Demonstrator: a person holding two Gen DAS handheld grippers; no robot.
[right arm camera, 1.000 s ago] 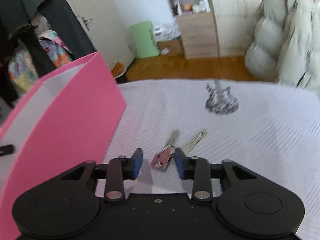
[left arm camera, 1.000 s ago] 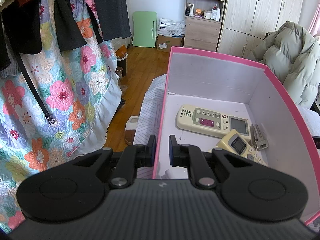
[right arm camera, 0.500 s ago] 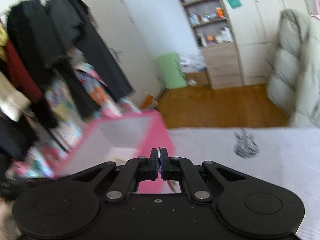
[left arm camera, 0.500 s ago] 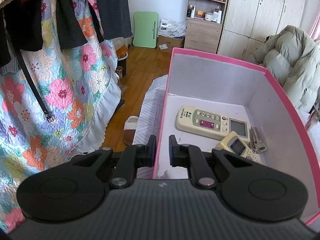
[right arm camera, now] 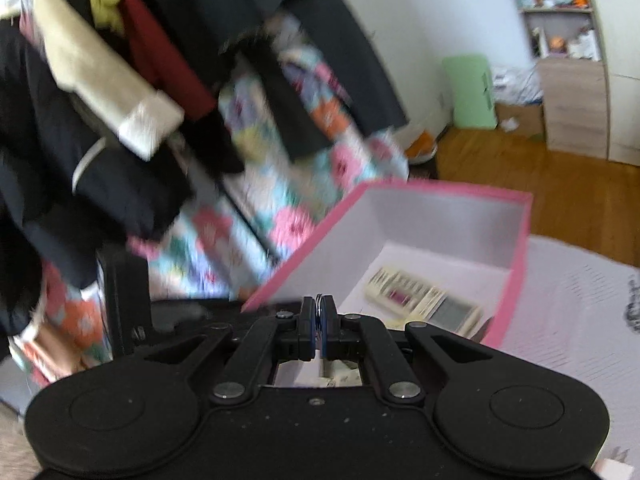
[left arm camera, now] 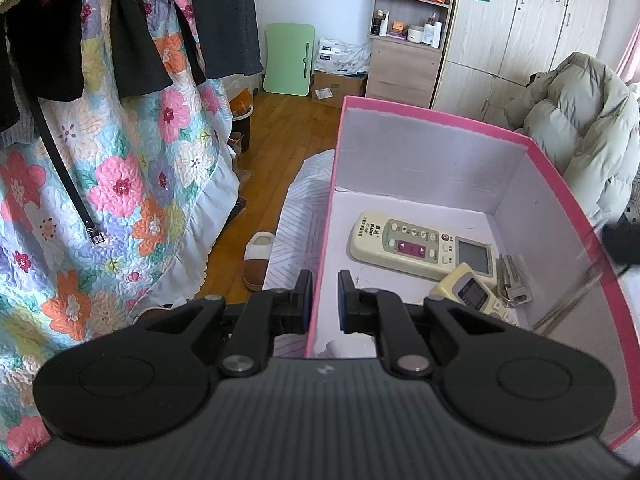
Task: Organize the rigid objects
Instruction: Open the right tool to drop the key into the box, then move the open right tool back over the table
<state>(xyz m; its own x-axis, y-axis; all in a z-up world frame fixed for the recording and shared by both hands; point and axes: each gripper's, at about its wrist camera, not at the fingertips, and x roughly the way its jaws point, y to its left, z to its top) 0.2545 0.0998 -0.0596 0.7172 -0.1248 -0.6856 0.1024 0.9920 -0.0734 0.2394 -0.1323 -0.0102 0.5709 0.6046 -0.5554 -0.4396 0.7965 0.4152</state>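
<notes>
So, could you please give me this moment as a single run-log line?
left claw: shut on pink box wall | right claw: shut on key ring, above box | box holds: two remotes, keys

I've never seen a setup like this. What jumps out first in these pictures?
The open pink box on the bed, with two cream remotes and keys lying inside. The left gripper pinches the box's near wall, and the right gripper, above the box, is shut on a metal key ring.

Pink box [left arm camera: 436, 114] with white inside, cream remote [left arm camera: 404, 242], floral pastel quilt [left arm camera: 132, 184], black tongs [left arm camera: 324, 298].
</notes>
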